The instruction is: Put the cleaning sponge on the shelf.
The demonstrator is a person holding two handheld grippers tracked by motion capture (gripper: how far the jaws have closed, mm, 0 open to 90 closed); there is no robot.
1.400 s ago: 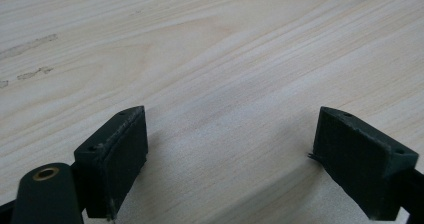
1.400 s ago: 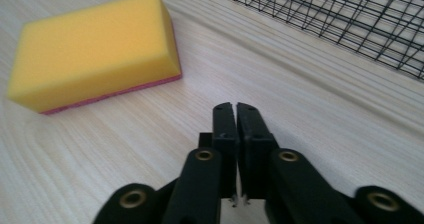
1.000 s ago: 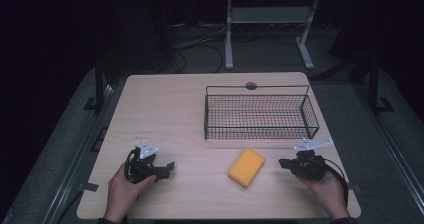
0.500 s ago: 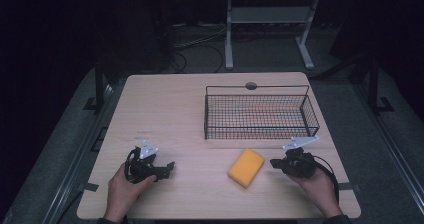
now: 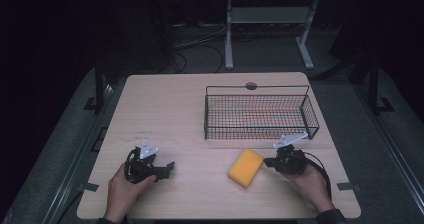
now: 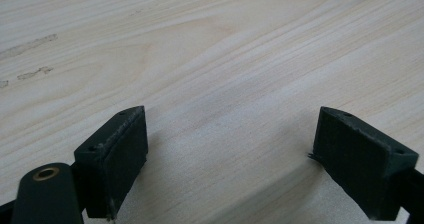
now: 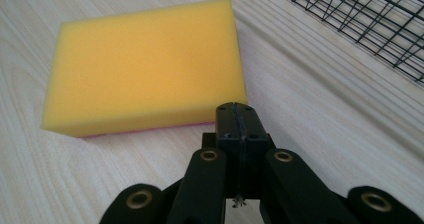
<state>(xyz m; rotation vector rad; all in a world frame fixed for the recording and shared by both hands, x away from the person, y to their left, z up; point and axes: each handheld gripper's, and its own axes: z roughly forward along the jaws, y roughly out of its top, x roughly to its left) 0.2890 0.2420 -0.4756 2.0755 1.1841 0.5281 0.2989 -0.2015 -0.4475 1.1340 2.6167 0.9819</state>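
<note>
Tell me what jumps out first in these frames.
The yellow sponge lies flat on the pale table, just in front of the black wire basket. The right gripper points at the sponge's near edge with its fingers pressed together, while the left gripper rests open on bare wood at the table's near left.

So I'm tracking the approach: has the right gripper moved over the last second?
Yes. The right gripper has slid left along the table, closing on the yellow sponge before the wire basket.

The room is dark, with light falling on the pale wooden table (image 5: 170,104). Behind it stands a white metal stand (image 5: 267,29) on grey floor (image 5: 380,149), and black cables (image 5: 192,49) lie there.
</note>
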